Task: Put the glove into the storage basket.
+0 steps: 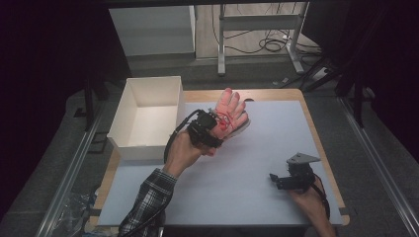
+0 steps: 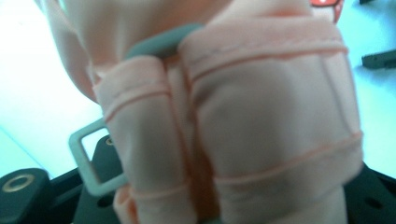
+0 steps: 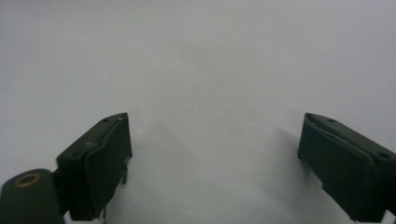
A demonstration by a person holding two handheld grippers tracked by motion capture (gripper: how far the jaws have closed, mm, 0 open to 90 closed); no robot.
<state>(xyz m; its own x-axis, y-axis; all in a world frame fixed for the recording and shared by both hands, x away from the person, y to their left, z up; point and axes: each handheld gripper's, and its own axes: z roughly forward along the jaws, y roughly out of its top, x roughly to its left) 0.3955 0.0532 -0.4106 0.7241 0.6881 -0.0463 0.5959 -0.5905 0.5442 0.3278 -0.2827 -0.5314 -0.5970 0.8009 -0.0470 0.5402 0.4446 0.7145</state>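
The left gripper (image 1: pixel 210 127) holds a pink glove (image 1: pixel 231 109) by its cuff end, its jaws pinching the fabric. The left gripper view looks straight onto the folded pink cloth (image 2: pixel 261 116), with a grey strap and a grey buckle (image 2: pixel 88 163) running through it. The glove sits just to the right of the white box (image 1: pixel 126 133), its fingers fanned out toward the far edge of the tabletop (image 1: pixel 257 197). From the high view it seems lifted clear of the surface, or at most brushing it with a grey patch at its right edge; I cannot tell which.

The right gripper (image 1: pixel 277 180) rests well to the right of the box and nearer the person, low over the tabletop. Its jaws (image 3: pixel 233 163) stand spread wide with nothing between them but bare white surface.

The step in hand looks like carrying the glove: it is gripped and raised, and the box beside it is open and appears to hold nothing. The likely next move is to swing the glove left over the near wall of the box and lower it inside before letting go. That calls for enough height for the dangling fingers to clear the rim, and a firm pinch until the glove is well within the walls, since the limp cloth could catch on the edge and hang half out.
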